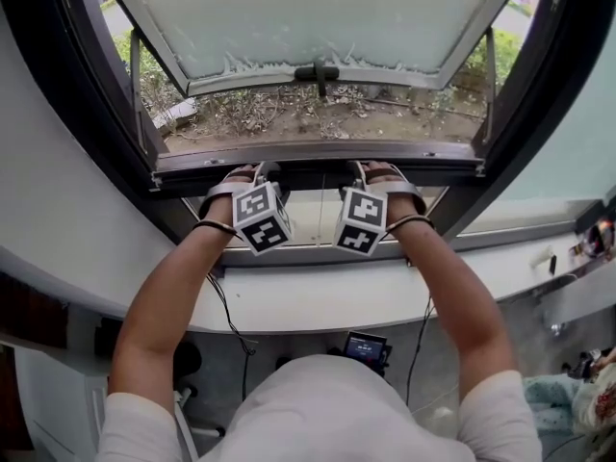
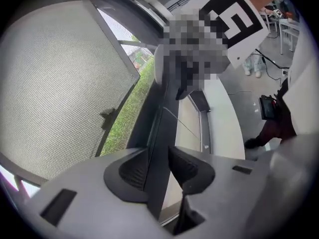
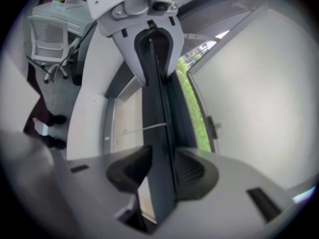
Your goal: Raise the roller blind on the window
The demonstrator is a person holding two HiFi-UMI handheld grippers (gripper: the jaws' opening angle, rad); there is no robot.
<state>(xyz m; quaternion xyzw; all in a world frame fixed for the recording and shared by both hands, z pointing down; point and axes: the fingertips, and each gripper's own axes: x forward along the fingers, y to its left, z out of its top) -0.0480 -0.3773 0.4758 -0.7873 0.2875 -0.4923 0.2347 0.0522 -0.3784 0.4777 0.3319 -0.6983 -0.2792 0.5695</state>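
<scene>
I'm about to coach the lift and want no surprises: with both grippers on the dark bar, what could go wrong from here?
1. The left gripper is only closing on the dark bar; one pad shows a gap, so lifting now may let it slip.
2. The right gripper clamps the bar; if it pulls first, the bar could tilt and jam.

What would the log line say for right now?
left gripper: closing around blind bar | right gripper: shut on blind bar
</scene>
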